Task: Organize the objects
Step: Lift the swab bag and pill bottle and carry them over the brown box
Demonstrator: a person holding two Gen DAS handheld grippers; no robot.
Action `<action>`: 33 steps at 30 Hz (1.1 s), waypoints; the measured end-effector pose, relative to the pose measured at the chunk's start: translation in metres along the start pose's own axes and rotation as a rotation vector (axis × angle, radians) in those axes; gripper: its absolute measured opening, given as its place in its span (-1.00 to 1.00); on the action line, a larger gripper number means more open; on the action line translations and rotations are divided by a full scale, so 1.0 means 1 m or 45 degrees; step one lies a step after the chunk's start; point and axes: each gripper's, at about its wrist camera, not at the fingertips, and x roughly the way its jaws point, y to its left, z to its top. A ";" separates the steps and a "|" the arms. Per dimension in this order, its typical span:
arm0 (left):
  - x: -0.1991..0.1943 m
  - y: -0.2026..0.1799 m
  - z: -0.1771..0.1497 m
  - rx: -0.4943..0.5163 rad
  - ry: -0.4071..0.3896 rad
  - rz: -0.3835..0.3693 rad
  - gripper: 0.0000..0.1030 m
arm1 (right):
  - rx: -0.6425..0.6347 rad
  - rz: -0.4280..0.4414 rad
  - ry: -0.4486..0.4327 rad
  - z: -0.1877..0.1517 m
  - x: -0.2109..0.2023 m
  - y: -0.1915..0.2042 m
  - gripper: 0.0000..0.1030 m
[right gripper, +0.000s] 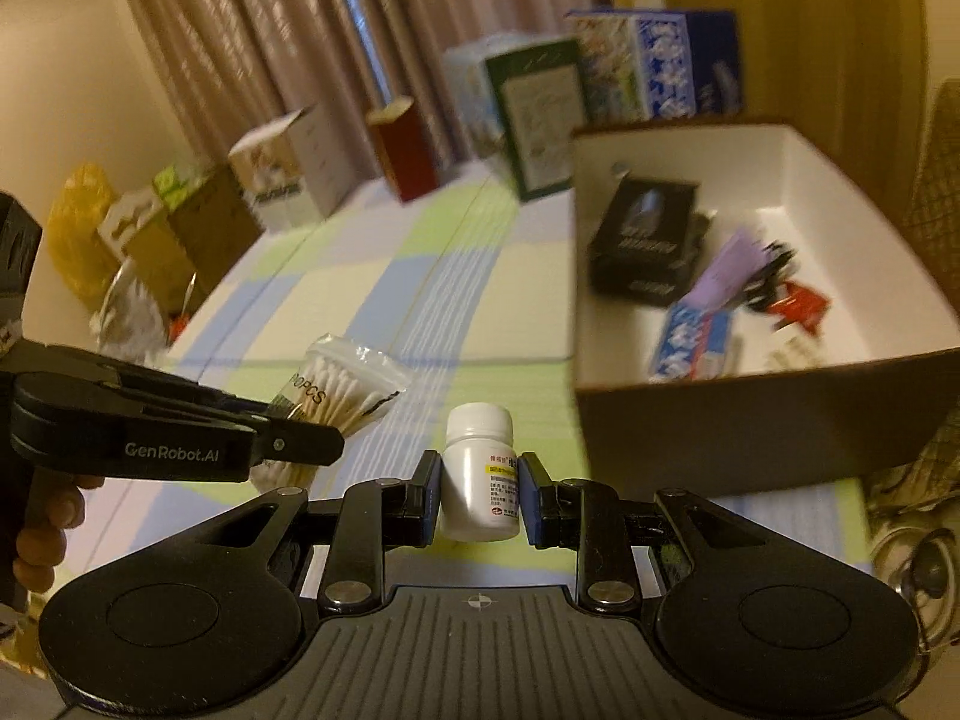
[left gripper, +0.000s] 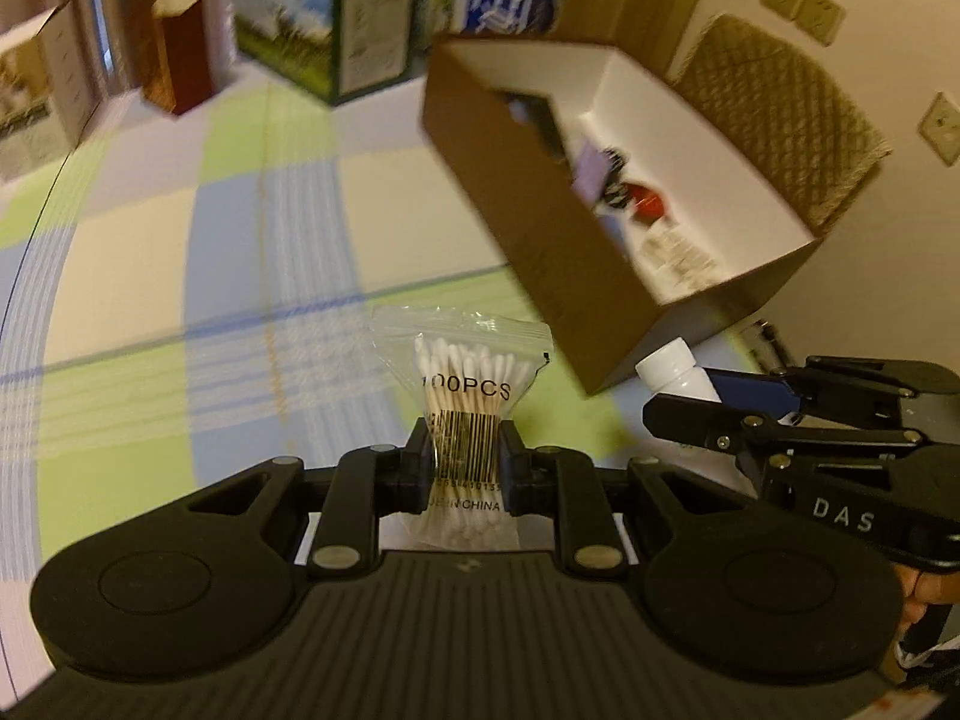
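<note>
A: Left wrist view first. What has the left gripper (left gripper: 465, 462) got?

B: Its jaws are clamped on a clear bag of cotton swabs (left gripper: 465, 396), pinched at the barcoded waist, swab sticks running lengthwise away from the camera. The bag is lifted clear of the checked bench (left gripper: 180, 276). The open cardboard box (left gripper: 540, 252) lies ahead and to the right, already holding small items.

A: And the other hand there?

B: The right gripper (left gripper: 690, 402) enters low on the right, close beside the box's near corner, with a white bottle (left gripper: 675, 369) between its jaws.

A: Right wrist view?

B: The right gripper (right gripper: 480, 483) has its jaws pressed on the sides of the white pill bottle (right gripper: 480, 468), cap pointing away. The box (right gripper: 720, 420) sits ahead to the right, its near wall just beyond the bottle. The left gripper (right gripper: 312, 438) comes in from the left with the swab bag (right gripper: 342, 384).

A: Which is nearer the box?

B: The right, I'd judge; it needs only to clear that near wall.
</note>
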 end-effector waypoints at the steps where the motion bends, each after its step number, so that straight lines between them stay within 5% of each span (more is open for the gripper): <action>1: 0.000 -0.006 0.004 0.009 -0.010 -0.011 -0.67 | 0.009 -0.011 -0.015 0.003 -0.005 -0.005 -0.53; 17: 0.031 -0.086 0.076 0.136 -0.111 -0.112 -0.67 | 0.070 -0.166 -0.162 0.058 -0.032 -0.099 -0.53; 33: 0.108 -0.114 0.136 0.133 -0.039 -0.070 -0.67 | 0.064 -0.202 -0.066 0.097 0.029 -0.161 -0.53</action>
